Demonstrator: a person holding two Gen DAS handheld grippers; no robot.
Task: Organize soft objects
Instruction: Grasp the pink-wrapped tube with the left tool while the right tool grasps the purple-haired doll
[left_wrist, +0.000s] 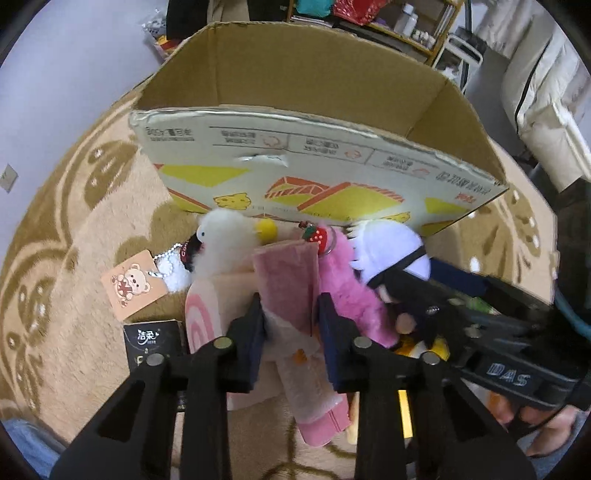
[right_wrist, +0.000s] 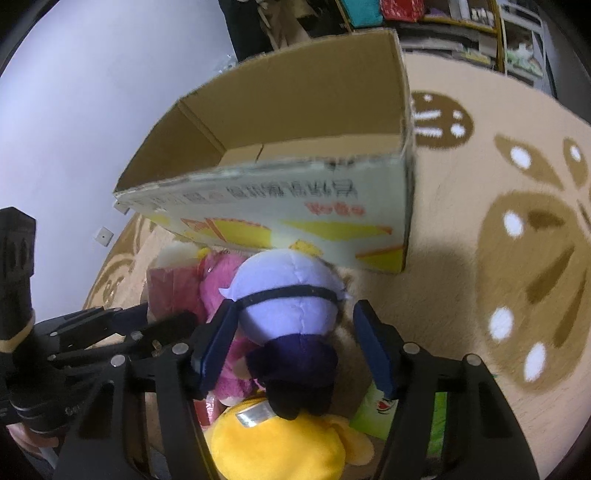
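My left gripper (left_wrist: 290, 299) points down at a heap of soft toys on the rug, and its blue pads press both sides of a folded pink cloth (left_wrist: 288, 273). Beside the cloth lie a white plush duck (left_wrist: 225, 236), a fluffy pink plush (left_wrist: 347, 288) and a doll with a pale lavender head (left_wrist: 391, 251). My right gripper (right_wrist: 295, 306) straddles that doll (right_wrist: 284, 295). Its left pad (right_wrist: 221, 332) touches the head, while its right pad (right_wrist: 373, 343) stands apart from it. A yellow plush (right_wrist: 277, 443) lies below the doll.
An open cardboard box (left_wrist: 295, 92) (right_wrist: 295, 110) stands just behind the heap, with bare cardboard showing inside. A bear tag (left_wrist: 135, 284), a black tissue pack (left_wrist: 151, 341) and a green packet (right_wrist: 373, 410) lie around. Patterned beige rug (right_wrist: 480, 295) extends right; shelves stand at the back.
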